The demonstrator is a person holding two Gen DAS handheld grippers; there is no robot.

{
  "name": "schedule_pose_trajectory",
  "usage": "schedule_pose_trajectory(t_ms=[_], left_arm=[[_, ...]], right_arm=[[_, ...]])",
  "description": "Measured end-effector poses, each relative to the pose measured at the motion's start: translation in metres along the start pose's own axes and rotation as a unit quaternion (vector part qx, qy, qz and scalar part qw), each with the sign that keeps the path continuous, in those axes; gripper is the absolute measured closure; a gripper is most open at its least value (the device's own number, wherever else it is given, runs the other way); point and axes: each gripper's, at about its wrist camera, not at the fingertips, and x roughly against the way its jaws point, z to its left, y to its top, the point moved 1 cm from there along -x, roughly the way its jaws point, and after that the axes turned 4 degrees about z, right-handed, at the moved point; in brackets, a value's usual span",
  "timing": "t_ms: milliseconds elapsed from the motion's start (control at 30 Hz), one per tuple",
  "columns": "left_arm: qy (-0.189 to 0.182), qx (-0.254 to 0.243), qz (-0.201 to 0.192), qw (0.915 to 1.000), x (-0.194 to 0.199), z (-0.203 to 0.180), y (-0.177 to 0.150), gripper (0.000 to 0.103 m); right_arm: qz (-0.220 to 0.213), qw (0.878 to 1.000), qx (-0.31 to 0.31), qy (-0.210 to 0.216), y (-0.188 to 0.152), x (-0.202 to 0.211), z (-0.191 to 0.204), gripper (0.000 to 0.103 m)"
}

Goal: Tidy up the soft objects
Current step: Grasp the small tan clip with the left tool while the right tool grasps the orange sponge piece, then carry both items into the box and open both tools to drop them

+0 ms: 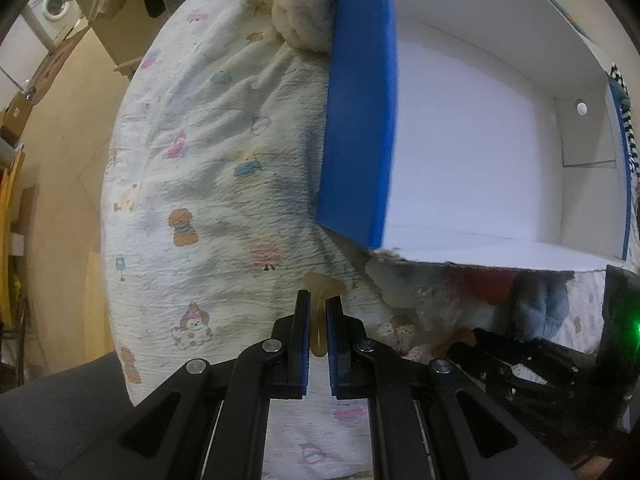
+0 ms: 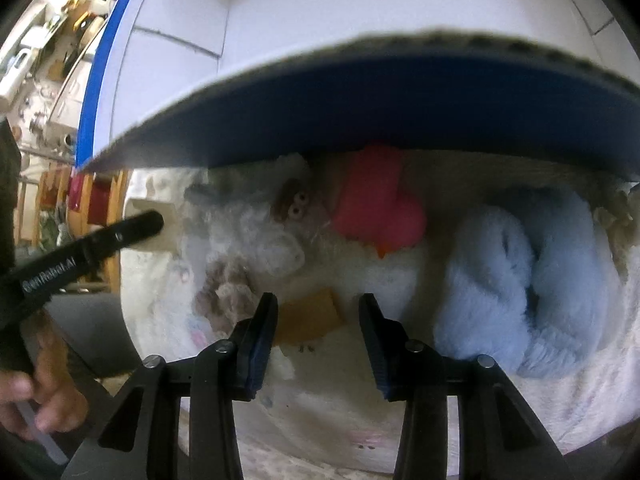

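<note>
Yellowish rubbery scrap (image 1: 320,300) – pinched in the left gripper (image 1: 318,300) fingers above the printed bedsheet (image 1: 192,160), beside the blue-and-white box (image 1: 360,120). Right gripper (image 2: 318,304) fingers apart – over a tan patch (image 2: 308,314), near the blue plush (image 2: 528,276).

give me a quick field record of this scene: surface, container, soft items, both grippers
surface: printed quilt with cartoon animals
container: blue-and-white cardboard box, open, interior bare
soft items: light blue plush, red plush piece, white fluffy toy, cream plush behind the box
left gripper: shut on a small yellowish rubbery piece
right gripper: open over a tan patch, nothing held
</note>
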Motion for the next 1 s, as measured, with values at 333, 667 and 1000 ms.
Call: schedule_pose_trajectory(t_ms=[333, 667, 1000], left_arm=[[0.013, -0.008, -0.018, 0.9997, 0.013, -0.020, -0.021, 0.096], [0.034, 0.025, -0.035, 0.9985, 0.031, -0.006, -0.044, 0.096], [0.039, 0.033, -0.120, 0.9914, 0.106, -0.009, -0.038, 0.096]], right_arm=[[-0.049, 0.998, 0.029, 0.005, -0.016, 0.022, 0.006, 0.096], [-0.128, 0.991, 0.033, -0.002, -0.030, 0.079, 0.002, 0.096], [-0.221, 0.974, 0.049, 0.013, -0.026, 0.161, 0.001, 0.096]])
